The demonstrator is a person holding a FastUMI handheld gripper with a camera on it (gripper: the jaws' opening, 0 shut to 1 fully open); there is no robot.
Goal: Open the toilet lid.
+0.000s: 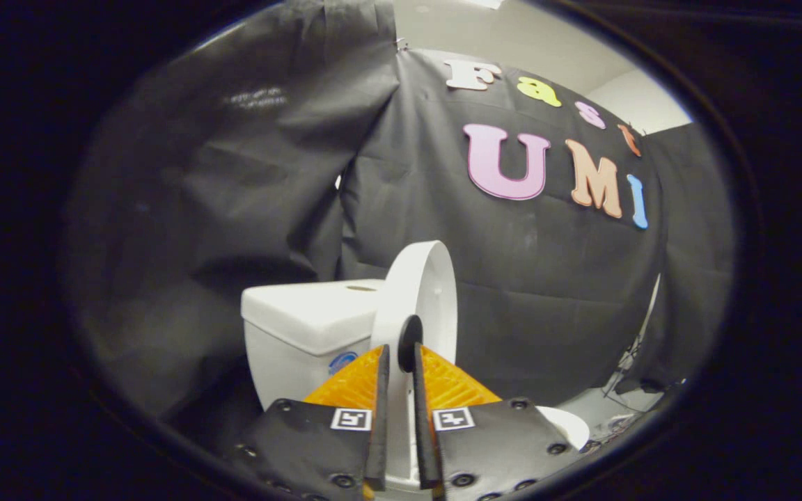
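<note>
1. Tongs (401, 390): both fingers (379, 417) nearly together, pinching the free edge of the lid (418, 292) between them. White strip of lid runs down the narrow gap btwn the pads.
2. Lid: white, raised about upright, seen edge-on. It rises straight ahead of the tongs and a bit beyond the fingertips.
3. Lid vs. tank (307, 323): lid stands just right of the tank and in front of it, top edge higher than the tank top. Touching or not — hard to say w/ the fisheye, prob. a small gap.
4. Long axis of lid: near vertical, top tipped slightly toward the tank; hinge end hidden below, behind the tongs.
5. Bowl rim (568, 424): white curve low to the right of the lid.
6. Judgement: lid looks nearly fully open. Next move likely turns on easing it back toward the tank, then letting go.
</note>
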